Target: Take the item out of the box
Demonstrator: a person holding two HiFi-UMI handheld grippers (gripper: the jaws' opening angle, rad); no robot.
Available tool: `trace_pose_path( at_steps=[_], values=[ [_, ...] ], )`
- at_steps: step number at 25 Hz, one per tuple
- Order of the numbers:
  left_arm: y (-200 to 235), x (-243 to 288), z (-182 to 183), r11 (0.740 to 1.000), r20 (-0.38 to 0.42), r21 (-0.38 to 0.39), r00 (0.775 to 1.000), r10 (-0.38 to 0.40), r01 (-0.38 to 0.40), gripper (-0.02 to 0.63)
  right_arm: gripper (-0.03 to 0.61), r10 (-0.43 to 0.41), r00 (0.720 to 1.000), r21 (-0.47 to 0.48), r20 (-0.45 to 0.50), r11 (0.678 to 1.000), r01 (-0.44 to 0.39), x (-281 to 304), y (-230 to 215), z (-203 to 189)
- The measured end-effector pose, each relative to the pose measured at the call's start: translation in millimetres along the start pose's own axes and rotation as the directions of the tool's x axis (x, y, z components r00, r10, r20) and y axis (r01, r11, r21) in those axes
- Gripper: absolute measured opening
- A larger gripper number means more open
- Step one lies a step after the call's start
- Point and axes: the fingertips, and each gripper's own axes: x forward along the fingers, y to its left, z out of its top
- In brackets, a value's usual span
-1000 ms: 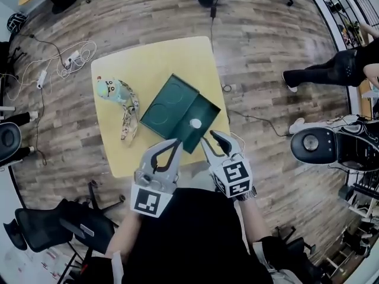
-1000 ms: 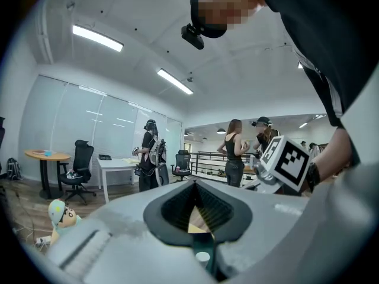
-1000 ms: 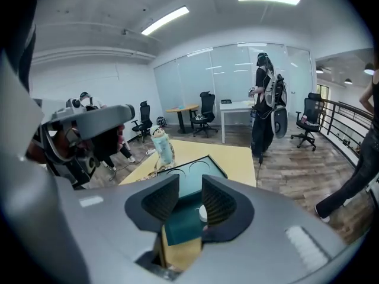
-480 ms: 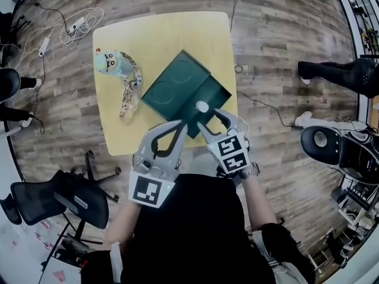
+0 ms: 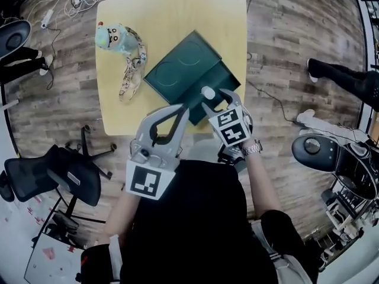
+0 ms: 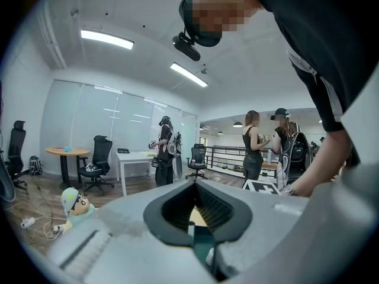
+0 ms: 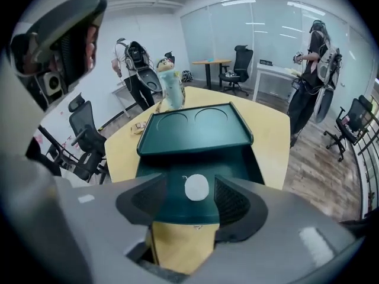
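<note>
The right gripper (image 5: 217, 99) is opening its jaws wide, still empty, toward the white item (image 7: 196, 188) in the box (image 5: 183, 70), so a grasp seems to be next, and the left gripper (image 5: 182, 111) is closed on nothing.

On the table (image 5: 177, 16), the item (image 5: 208, 92) inside the box (image 5: 177, 76), a toy figure (image 5: 112, 37) to the box's left

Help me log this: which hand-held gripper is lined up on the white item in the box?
The right hand-held gripper: its opening jaws frame the white item without touching. The left hand-held gripper is shut, empty.
</note>
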Motion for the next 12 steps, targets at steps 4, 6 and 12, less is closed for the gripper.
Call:
trace_pose_path(
  at_steps=[4, 6, 12],
  values=[
    [7, -1, -5, 0.999, -0.01, -0.01, 0.999, 0.039, -0.039, 0.002, 0.25, 0.02, 0.998, -0.042, -0.067, 0.999, -0.023, 18, -2, -11],
    [11, -2, -7, 0.998, -0.012, -0.018, 0.998, 0.059, -0.059, 0.002, 0.25, 0.03, 0.995, -0.06, -0.091, 0.998, -0.035, 25, -2, -13],
    [11, -6, -10, 0.994, -0.016, -0.037, 0.994, 0.105, -0.105, 0.002, 0.247, 0.054, 0.984, -0.113, -0.169, 0.991, -0.074, 41, -2, -23]
  ],
)
